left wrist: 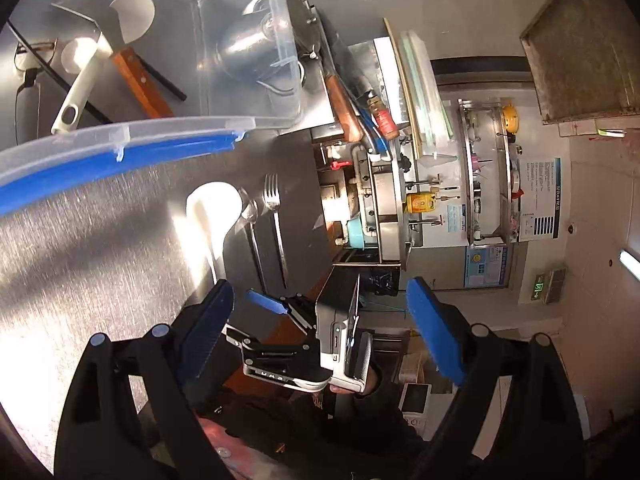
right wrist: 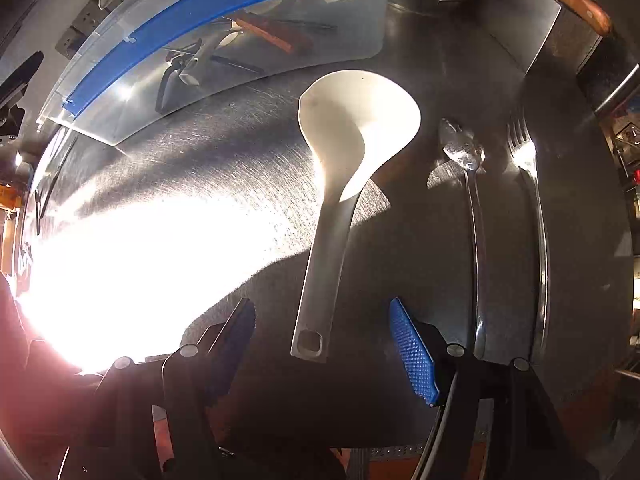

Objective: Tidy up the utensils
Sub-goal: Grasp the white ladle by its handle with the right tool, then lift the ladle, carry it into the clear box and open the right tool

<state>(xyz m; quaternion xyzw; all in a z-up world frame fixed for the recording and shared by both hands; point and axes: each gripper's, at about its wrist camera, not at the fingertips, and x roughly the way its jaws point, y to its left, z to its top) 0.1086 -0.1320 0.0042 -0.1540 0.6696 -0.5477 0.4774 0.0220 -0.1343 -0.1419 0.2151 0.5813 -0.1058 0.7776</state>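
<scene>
Brushed steel forms the counter (right wrist: 168, 184), and strong sunlight makes a bright patch on its left part. Behind it, in the left wrist view, a kitchen with steel shelves (left wrist: 484, 176), a tiled wall and printed notices (left wrist: 540, 200) is visible; the writing on them is too small to read. A green exit sign (left wrist: 538, 288) hangs on the wall.

On the counter stands a clear plastic box (left wrist: 248, 64) with a blue strip (left wrist: 120, 164) along its rim. Inside it lie a white ladle (left wrist: 80, 80), a wooden-handled tool (left wrist: 140, 80) and some dark thin utensils.

Outside the box, three utensils lie side by side on the counter: a big white ladle (right wrist: 344, 184), then a metal spoon (right wrist: 468, 200), then a metal fork (right wrist: 532, 208), with handles toward the camera.

Right gripper (right wrist: 324, 344) hovers over the ladle handle end with its jaws spread wide, holding nothing. Left gripper (left wrist: 320, 332) also has its jaws wide apart and empty.
</scene>
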